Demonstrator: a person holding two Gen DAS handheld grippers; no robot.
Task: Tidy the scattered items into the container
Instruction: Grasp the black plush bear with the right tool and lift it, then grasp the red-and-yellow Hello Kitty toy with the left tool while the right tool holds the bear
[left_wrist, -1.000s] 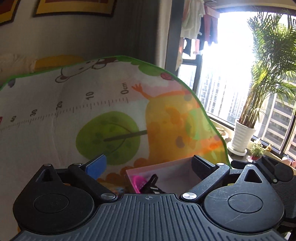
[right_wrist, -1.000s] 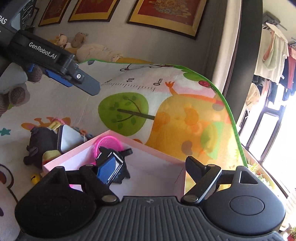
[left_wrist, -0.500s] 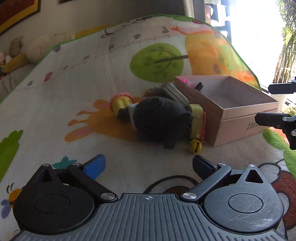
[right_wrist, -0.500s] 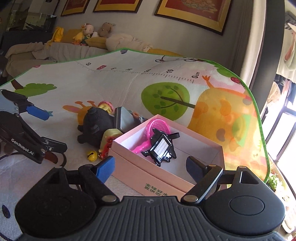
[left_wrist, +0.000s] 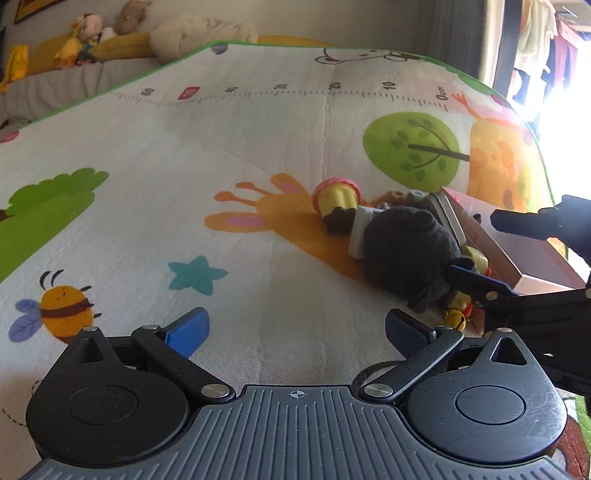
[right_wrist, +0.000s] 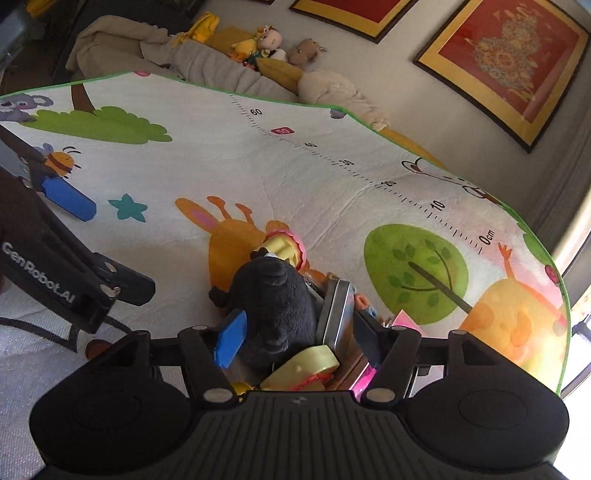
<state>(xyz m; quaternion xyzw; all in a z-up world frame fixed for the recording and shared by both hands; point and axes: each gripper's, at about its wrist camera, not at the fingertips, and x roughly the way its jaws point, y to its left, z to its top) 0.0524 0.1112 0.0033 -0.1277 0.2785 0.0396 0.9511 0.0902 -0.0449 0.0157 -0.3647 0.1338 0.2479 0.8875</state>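
A black plush toy (left_wrist: 402, 251) lies on the play mat against a grey metal tin (left_wrist: 447, 218) that leans on the pink box (left_wrist: 535, 269). A cupcake toy (left_wrist: 336, 195) lies behind the plush, and a yellow bell (left_wrist: 454, 319) in front. My right gripper (right_wrist: 299, 339) straddles the plush (right_wrist: 273, 295), the tin (right_wrist: 334, 314) and a yellow sandwich toy (right_wrist: 306, 369). Its jaws are closing, and I see no firm press. My left gripper (left_wrist: 297, 328) hovers open over bare mat, left of the pile, with nothing between its fingers.
The play mat (left_wrist: 184, 147) stretches wide to the left and back. Stuffed animals (right_wrist: 273, 40) and cushions line a grey couch along the far wall. A bright window lies to the right, past the box.
Both grippers left the box and dropped toward the mat. The right one now sits over the plush pile with narrower jaws. The left view swung left across the mat.
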